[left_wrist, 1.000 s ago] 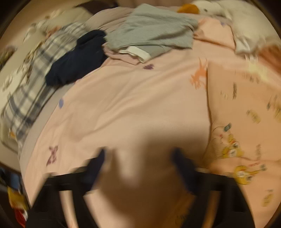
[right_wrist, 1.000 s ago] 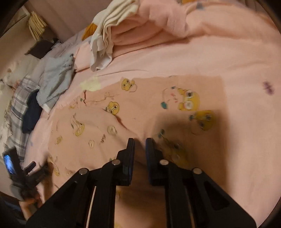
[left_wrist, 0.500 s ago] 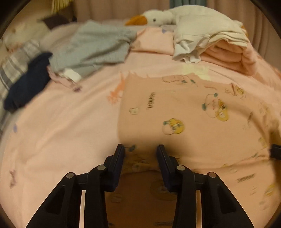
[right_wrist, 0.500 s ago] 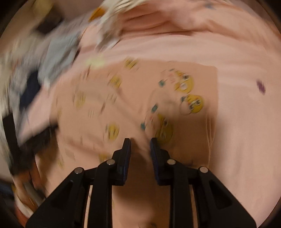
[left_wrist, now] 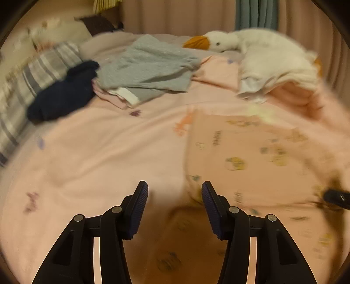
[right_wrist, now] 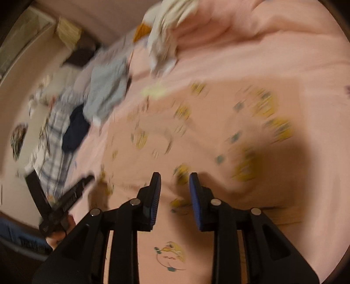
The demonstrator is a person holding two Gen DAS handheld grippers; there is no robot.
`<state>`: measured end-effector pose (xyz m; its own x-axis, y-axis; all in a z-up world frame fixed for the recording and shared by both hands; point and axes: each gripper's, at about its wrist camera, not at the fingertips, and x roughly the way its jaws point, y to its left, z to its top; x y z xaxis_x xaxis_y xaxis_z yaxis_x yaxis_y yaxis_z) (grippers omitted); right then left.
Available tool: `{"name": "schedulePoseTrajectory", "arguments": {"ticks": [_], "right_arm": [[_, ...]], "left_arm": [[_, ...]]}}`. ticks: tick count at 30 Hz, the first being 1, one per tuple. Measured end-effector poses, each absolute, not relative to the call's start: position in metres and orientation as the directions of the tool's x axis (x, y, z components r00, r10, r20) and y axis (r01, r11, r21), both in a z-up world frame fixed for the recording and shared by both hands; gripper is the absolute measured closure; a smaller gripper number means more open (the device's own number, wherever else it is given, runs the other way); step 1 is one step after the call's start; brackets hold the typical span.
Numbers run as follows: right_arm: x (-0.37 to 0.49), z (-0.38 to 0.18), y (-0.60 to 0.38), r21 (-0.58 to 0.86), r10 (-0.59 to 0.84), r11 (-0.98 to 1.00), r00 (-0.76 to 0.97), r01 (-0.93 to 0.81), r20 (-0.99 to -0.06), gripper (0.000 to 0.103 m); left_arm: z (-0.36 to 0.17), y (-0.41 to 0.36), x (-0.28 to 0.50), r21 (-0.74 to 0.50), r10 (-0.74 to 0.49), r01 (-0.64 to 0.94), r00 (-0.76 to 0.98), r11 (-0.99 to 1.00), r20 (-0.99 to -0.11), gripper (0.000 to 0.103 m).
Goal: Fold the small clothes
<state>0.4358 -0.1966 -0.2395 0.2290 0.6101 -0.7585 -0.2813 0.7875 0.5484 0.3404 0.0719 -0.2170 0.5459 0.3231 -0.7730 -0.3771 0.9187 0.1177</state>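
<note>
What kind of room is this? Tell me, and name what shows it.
Most likely a bedroom. The work surface is a bed spread with a pink printed sheet, a plush goose lies along the far edge against drawn curtains, and loose clothes such as a grey garment are piled there.

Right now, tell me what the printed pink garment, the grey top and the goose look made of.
Printed garment: thin soft knit, probably cotton, matte; it lies flat with soft creases.
Grey top: textured, perhaps ribbed, knit, matte; it rumples in loose folds.
Goose: white plush, fuzzy, with an orange fabric beak.
Blur leaves the fibres uncertain.
</note>
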Motion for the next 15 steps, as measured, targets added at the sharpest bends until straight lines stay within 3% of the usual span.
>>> {"name": "schedulePoseTrajectory", "arguments": {"ticks": [2,4,6,8,10,11,13,15], "right_arm": [[0.425,-0.246,-0.167,0.422,0.52,0.823,0.207,-0.381,-0.829,0.074],[0.409,-0.238,-0.148,0.287,0.451,0.824,0.26,-0.489,-0.854,0.073],[0.406,-0.234,-0.144,0.316,0.479,0.792,0.211,-0.522,-0.852,0.073],[0.416,-0.232,-0.156,0.4,0.519,0.797,0.177,-0.452,-0.836,0.074],[0.425,-0.228,-0.177,0.411,0.504,0.84,0.228,-0.353,-0.833,0.073],[0.428,-0.226,-0.188,0.408,0.492,0.855,0.257,-0.319,-0.832,0.07],[0.435,-0.222,-0.216,0.44,0.492,0.869,0.303,-0.226,-0.816,0.069],[0.44,-0.219,-0.235,0.485,0.508,0.86,0.329,-0.155,-0.796,0.069]], "left_arm": [[-0.24,0.077,0.356,0.214,0.386,-0.381,0.463,0.899,-0.798,0.048],[-0.246,0.082,0.35,0.207,0.388,-0.382,0.495,0.901,-0.777,0.044],[-0.241,0.088,0.343,0.203,0.379,-0.375,0.489,0.905,-0.785,0.044],[-0.241,0.096,0.34,0.22,0.399,-0.39,0.473,0.894,-0.785,0.045],[-0.251,0.103,0.336,0.436,0.609,-0.45,0.382,0.779,-0.695,0.046],[-0.255,0.113,0.333,0.463,0.64,-0.466,0.362,0.754,-0.678,0.046],[-0.241,0.135,0.323,0.301,0.533,-0.518,0.386,0.8,-0.753,0.056],[-0.226,0.149,0.318,0.077,0.361,-0.537,0.448,0.84,-0.818,0.056]]}}
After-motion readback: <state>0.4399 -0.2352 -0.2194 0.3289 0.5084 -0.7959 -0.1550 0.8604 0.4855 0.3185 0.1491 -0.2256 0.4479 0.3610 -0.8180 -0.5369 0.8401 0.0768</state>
